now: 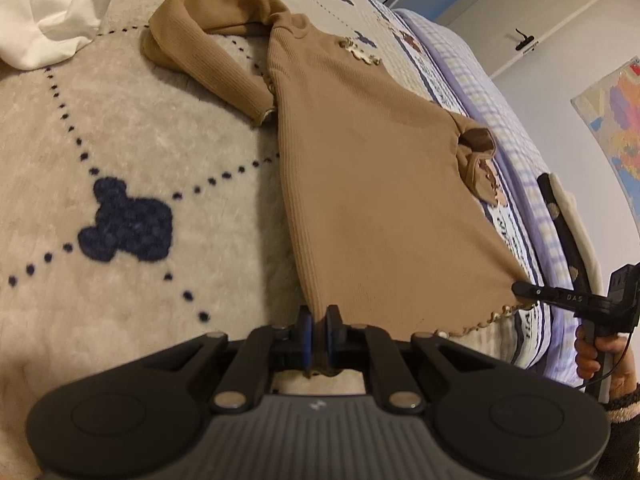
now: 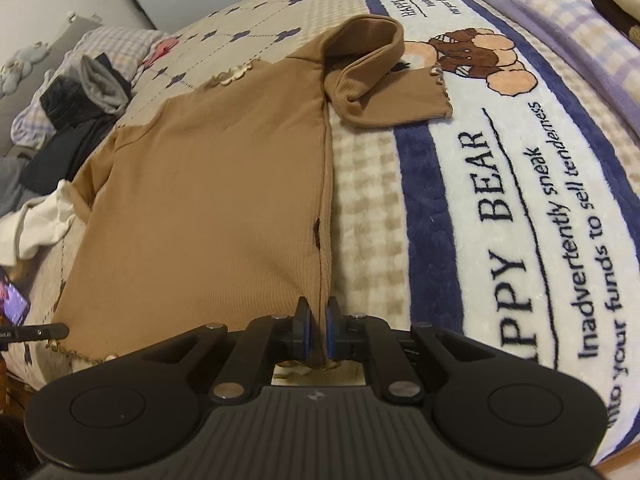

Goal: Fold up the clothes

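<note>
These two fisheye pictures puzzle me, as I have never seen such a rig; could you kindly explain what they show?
No robot here: a person holds a two-finger gripper in each hand, and each gripper carries a camera looking forward along its fingers. The black frame at the bottom of each picture is that gripper's own body.

One picture is from the left gripper, the other from the right gripper. Each is shut on a bottom corner of a brown ribbed top, which lies spread on a bear-patterned blanket covering a bed. In the left view the right gripper's fingertip and the person's hand show at the edge.

A white garment lies nearby, with dark clothes further off.
</note>
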A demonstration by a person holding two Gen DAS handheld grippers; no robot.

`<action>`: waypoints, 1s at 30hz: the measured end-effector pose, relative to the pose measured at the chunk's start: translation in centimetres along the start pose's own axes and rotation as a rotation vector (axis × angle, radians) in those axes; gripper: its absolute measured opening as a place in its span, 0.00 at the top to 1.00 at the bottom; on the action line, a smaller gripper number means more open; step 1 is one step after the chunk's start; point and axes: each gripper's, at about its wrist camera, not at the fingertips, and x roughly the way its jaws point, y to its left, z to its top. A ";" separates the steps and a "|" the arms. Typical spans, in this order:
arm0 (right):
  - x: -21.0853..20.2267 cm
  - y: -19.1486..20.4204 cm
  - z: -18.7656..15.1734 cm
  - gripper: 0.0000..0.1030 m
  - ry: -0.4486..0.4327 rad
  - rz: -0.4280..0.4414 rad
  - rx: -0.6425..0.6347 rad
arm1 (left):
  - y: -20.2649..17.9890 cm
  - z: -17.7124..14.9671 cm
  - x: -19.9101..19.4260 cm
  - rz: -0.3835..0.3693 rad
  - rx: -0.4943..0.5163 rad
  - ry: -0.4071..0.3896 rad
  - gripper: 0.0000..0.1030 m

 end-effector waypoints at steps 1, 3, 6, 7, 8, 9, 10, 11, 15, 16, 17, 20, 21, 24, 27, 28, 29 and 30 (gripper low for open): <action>-0.1 0.0 -0.1 0.92 0.004 0.000 -0.007 | 0.0 -0.1 0.0 0.002 0.002 0.006 0.94; -0.2 0.0 -0.3 0.92 0.011 0.000 -0.020 | 0.1 -0.3 0.0 0.007 0.004 0.016 0.94; 0.0 0.2 -0.5 0.92 0.030 -0.012 -0.046 | 0.2 -0.4 0.3 0.021 0.006 0.038 0.94; 0.1 0.3 -0.5 0.92 0.039 -0.019 -0.055 | 0.3 -0.4 0.4 0.028 0.007 0.045 0.94; 0.3 0.4 -0.6 0.92 0.048 -0.029 -0.066 | 0.3 -0.4 0.6 0.036 0.009 0.051 0.94; 0.5 0.6 -0.6 0.92 0.057 -0.038 -0.077 | 0.3 -0.5 0.7 0.042 0.012 0.054 0.94; 0.8 0.7 -0.6 0.92 0.065 -0.048 -0.088 | 0.3 -0.5 0.7 0.045 0.014 0.056 0.93; 0.9 0.8 -0.7 0.92 0.071 -0.055 -0.094 | 0.2 -0.5 0.8 0.049 0.017 0.058 0.93; 1.3 0.9 -0.7 0.89 0.088 -0.079 -0.099 | 0.4 -0.6 0.8 0.046 0.016 0.065 0.89; 1.2 0.8 -0.6 0.88 0.085 -0.083 -0.093 | 0.5 -0.6 0.8 0.042 0.010 0.065 0.87; 1.1 0.6 -0.5 0.87 0.080 -0.087 -0.086 | 0.6 -0.5 0.7 0.036 0.005 0.066 0.85; 0.5 0.2 -0.1 0.78 0.051 -0.099 -0.067 | 0.7 -0.4 0.1 0.030 -0.001 0.050 0.70; 0.2 0.1 0.0 0.76 0.035 -0.105 -0.061 | 0.7 -0.3 -0.1 0.034 -0.002 0.038 0.66; -0.5 -0.2 0.4 0.70 -0.002 -0.110 -0.039 | 0.7 0.2 -0.9 0.045 -0.016 0.004 0.58; -0.9 -0.4 0.9 0.68 -0.033 -0.100 -0.005 | 0.6 0.7 -1.5 0.045 -0.029 -0.034 0.56; -0.9 -0.4 1.0 0.68 -0.042 -0.097 0.004 | 0.4 0.9 -1.6 0.041 -0.030 -0.048 0.55; -0.9 -0.3 1.2 0.66 -0.052 -0.096 0.010 | 0.2 1.1 -1.7 0.036 -0.029 -0.060 0.55; -0.9 -0.1 1.3 0.66 -0.060 -0.097 0.014 | 0.0 1.3 -1.7 0.032 -0.027 -0.073 0.54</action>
